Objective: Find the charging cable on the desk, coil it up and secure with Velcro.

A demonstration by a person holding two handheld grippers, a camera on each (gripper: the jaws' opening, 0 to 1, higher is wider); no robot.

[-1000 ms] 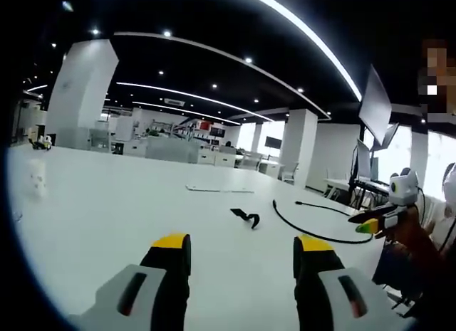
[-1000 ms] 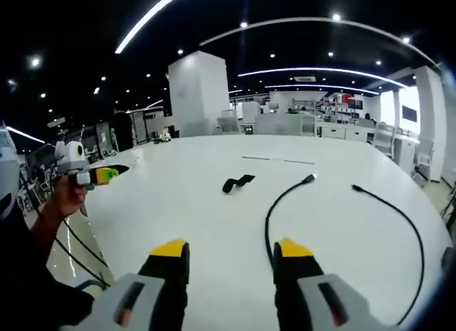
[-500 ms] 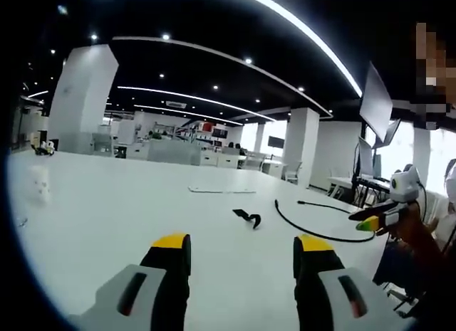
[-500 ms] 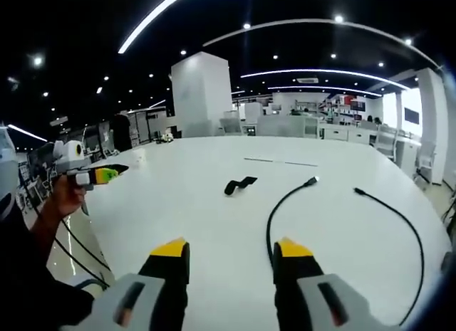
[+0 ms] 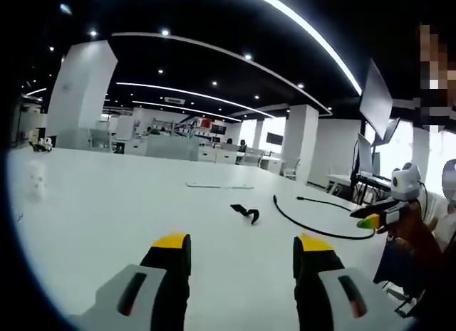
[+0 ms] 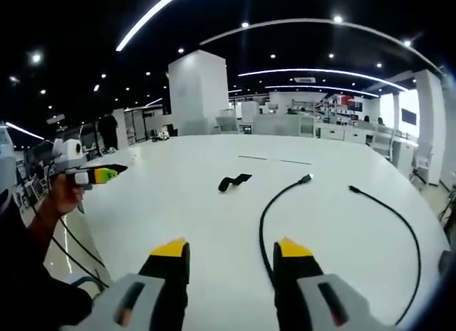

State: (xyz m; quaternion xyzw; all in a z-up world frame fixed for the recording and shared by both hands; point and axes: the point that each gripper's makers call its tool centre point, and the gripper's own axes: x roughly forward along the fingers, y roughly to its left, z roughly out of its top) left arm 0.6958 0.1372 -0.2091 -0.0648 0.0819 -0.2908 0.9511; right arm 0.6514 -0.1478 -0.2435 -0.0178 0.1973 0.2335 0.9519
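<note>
Black charging cable (image 6: 265, 217) curving across the white desk (image 6: 178, 210) centre-right, black Velcro strap (image 6: 234, 181) mid-frame beyond it, apparently flat, left gripper (image 5: 242, 247) and right gripper (image 6: 231, 250) jaws parted, grasping nothing.

This is a big open office. A wide white desk (image 5: 107, 203) is near me. Far back there are rows of low white desks (image 6: 342, 132) and chairs (image 5: 288, 173). Thick white pillars (image 6: 198, 92) hold up a dark ceiling with long light strips (image 5: 299, 32) and small round lamps. Computer screens (image 5: 374, 103) stand at one side.
</note>
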